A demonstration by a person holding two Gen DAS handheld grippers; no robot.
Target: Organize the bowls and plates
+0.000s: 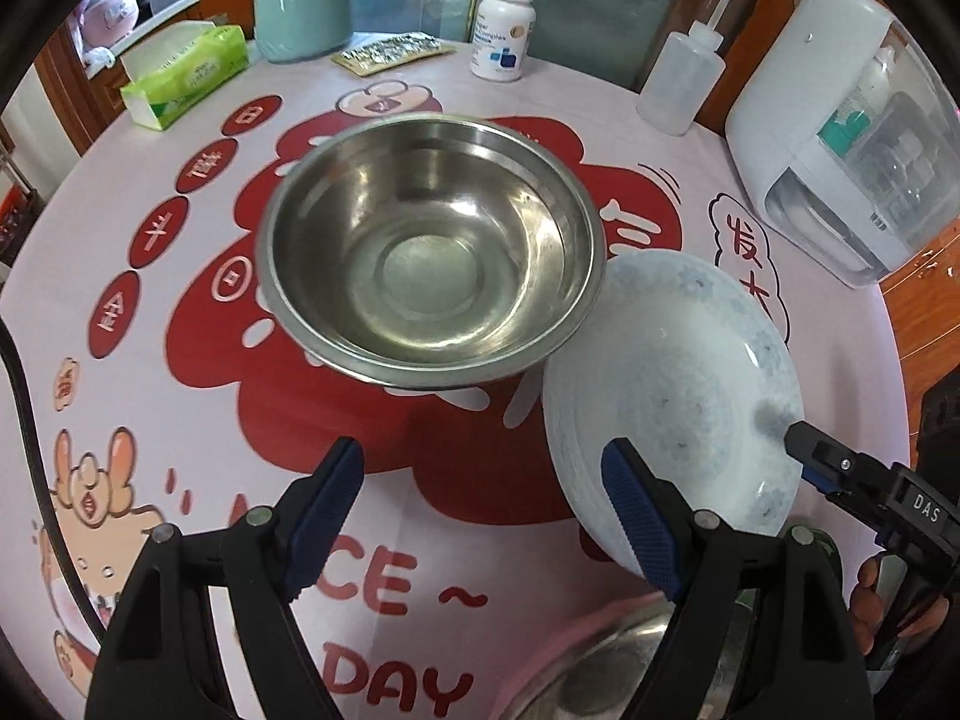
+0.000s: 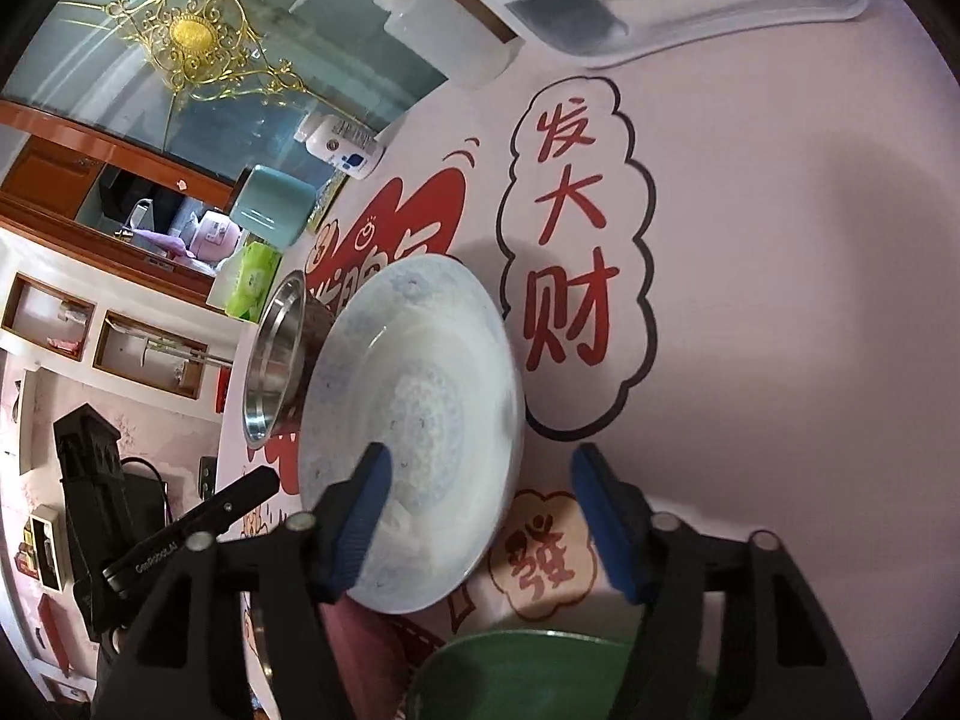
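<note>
A steel bowl (image 1: 432, 252) stands upright in the middle of the printed tablecloth. Touching its right side is a white plate with a faint blue pattern (image 1: 678, 384). My left gripper (image 1: 486, 510) hangs open over the cloth in front of the bowl, its right finger overlapping the plate's near rim. In the right wrist view the same plate (image 2: 420, 384) lies under my right gripper (image 2: 483, 510), which is open. Its left finger is over the plate's inside and its right finger stands clear of the rim. The steel bowl (image 2: 273, 360) shows beyond the plate.
At the table's far edge stand a tissue box (image 1: 186, 75), a green canister (image 1: 300, 6), a foil packet (image 1: 390, 51), a pill bottle (image 1: 503, 30) and a squeeze bottle (image 1: 684, 78). A white appliance (image 1: 840, 138) fills the right. A second steel bowl (image 1: 600, 672) and a green plate (image 2: 522, 678) sit nearest.
</note>
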